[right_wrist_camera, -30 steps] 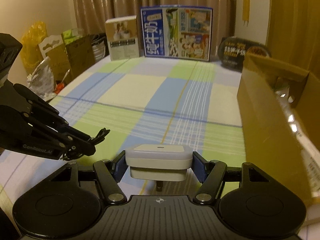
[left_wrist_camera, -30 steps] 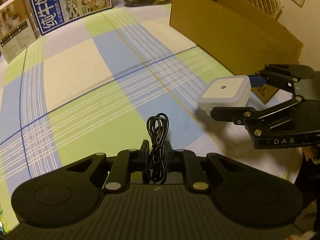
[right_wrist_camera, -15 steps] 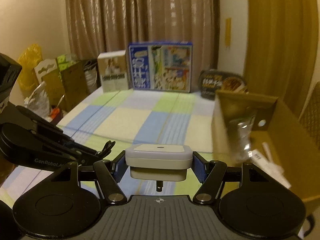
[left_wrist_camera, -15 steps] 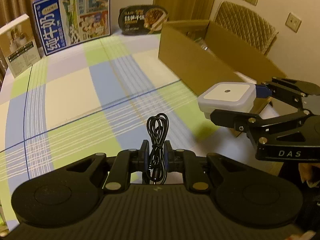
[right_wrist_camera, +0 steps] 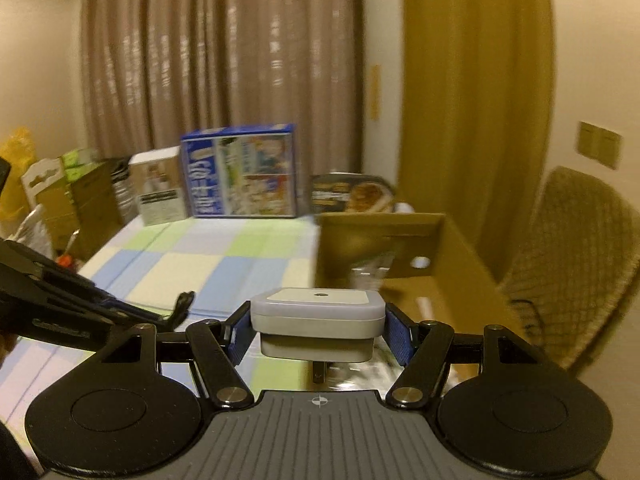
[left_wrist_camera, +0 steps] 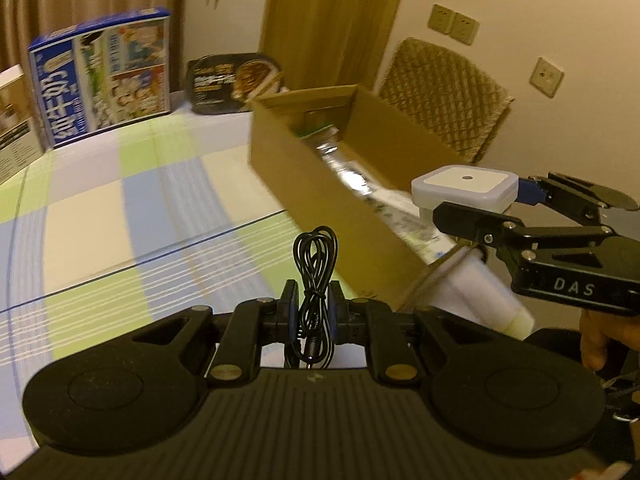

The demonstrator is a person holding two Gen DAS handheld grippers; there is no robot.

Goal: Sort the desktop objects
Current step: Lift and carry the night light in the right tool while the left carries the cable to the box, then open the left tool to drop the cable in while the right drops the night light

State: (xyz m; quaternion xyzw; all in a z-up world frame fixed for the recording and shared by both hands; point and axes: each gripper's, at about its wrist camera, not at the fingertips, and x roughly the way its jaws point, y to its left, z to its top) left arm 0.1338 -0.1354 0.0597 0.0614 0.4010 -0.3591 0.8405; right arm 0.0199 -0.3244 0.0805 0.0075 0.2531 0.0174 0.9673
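My left gripper (left_wrist_camera: 314,306) is shut on a coiled black cable (left_wrist_camera: 315,268), whose loop sticks up past the fingertips above the checked tablecloth. My right gripper (right_wrist_camera: 318,326) is shut on a white square plug-in night light (right_wrist_camera: 318,308), held flat with its prongs pointing down. In the left wrist view the night light (left_wrist_camera: 464,188) hangs over the near end of the open cardboard box (left_wrist_camera: 320,184). In the right wrist view that cardboard box (right_wrist_camera: 448,264) lies just ahead and to the right, with packets and white items inside. The left gripper (right_wrist_camera: 176,314) shows low on the left there.
A blue milk carton box (left_wrist_camera: 104,80), a white box (right_wrist_camera: 160,188) and a dark ready-meal tray (left_wrist_camera: 234,80) stand at the table's far edge. A woven chair (right_wrist_camera: 572,260) is behind the box. Bags and cartons (right_wrist_camera: 60,188) crowd the far left. A hand (left_wrist_camera: 600,336) holds the right gripper.
Both grippers have risen and moved toward the cardboard box, each keeping its grip. The night light is now over the box's near end, and the box's inside has come into view.
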